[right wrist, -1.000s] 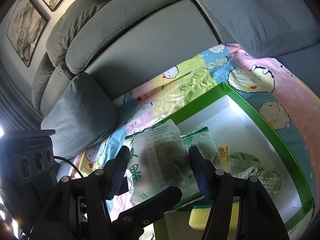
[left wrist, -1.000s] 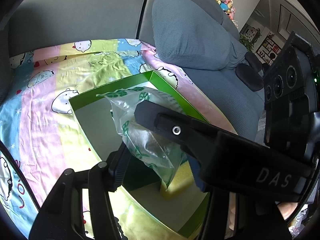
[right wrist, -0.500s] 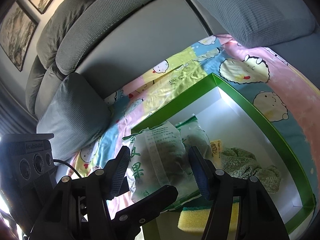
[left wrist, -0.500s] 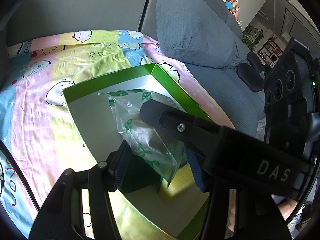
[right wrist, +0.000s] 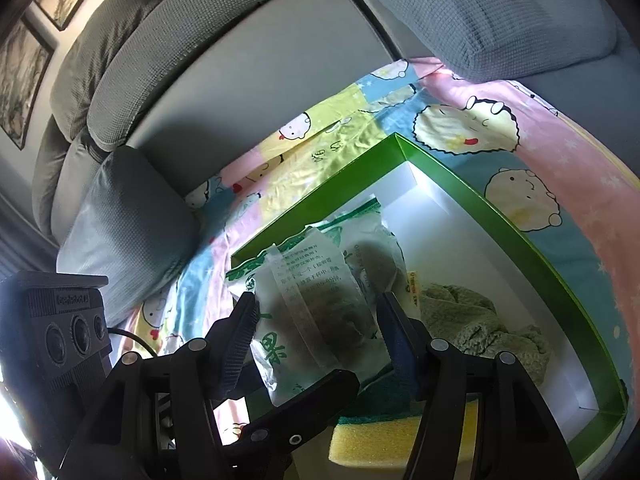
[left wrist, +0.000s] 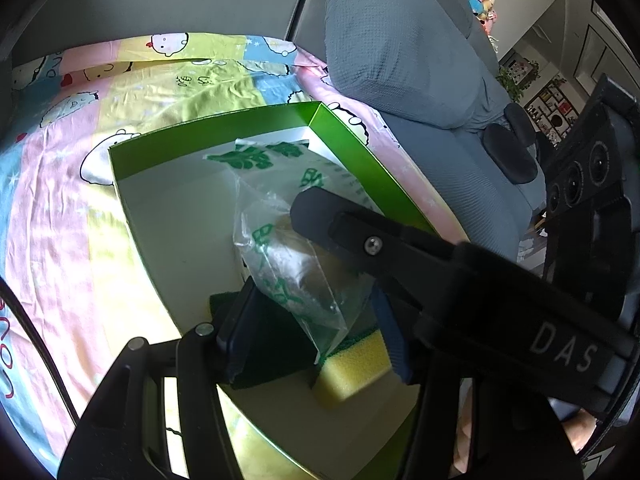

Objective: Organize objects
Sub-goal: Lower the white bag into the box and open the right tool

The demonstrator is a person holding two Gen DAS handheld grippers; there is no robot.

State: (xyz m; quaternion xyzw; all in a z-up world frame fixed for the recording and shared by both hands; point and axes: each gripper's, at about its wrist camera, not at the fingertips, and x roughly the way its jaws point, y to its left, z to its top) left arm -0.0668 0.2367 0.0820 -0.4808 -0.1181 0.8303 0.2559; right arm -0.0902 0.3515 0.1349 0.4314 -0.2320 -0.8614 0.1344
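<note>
A clear plastic bag point(left wrist: 280, 240) with green print hangs over an open green box point(left wrist: 208, 128) with a white inside. My left gripper point(left wrist: 314, 332) is shut on the bag's lower corner. One black finger point(left wrist: 360, 232) of the right gripper crosses this view and presses the bag's side. In the right wrist view the bag point(right wrist: 320, 280) fills the gap between the pads of my right gripper point(right wrist: 320, 336), which is shut on it. A left finger point(right wrist: 304, 408) reaches in under the bag. Below lie a yellow sponge point(right wrist: 400, 436) and a green cloth point(right wrist: 480, 320).
The box rim point(right wrist: 500, 216) rests on a cartoon-print sheet point(left wrist: 80, 220) spread over a grey sofa. Grey cushions point(left wrist: 400, 52) stand to the right and another cushion point(right wrist: 128, 220) to the left. The sponge point(left wrist: 352, 368) sits in the box's near end.
Both grippers have sunk a little with the bag still held between them, so the box and sponge look closer. Their grip has not changed.
</note>
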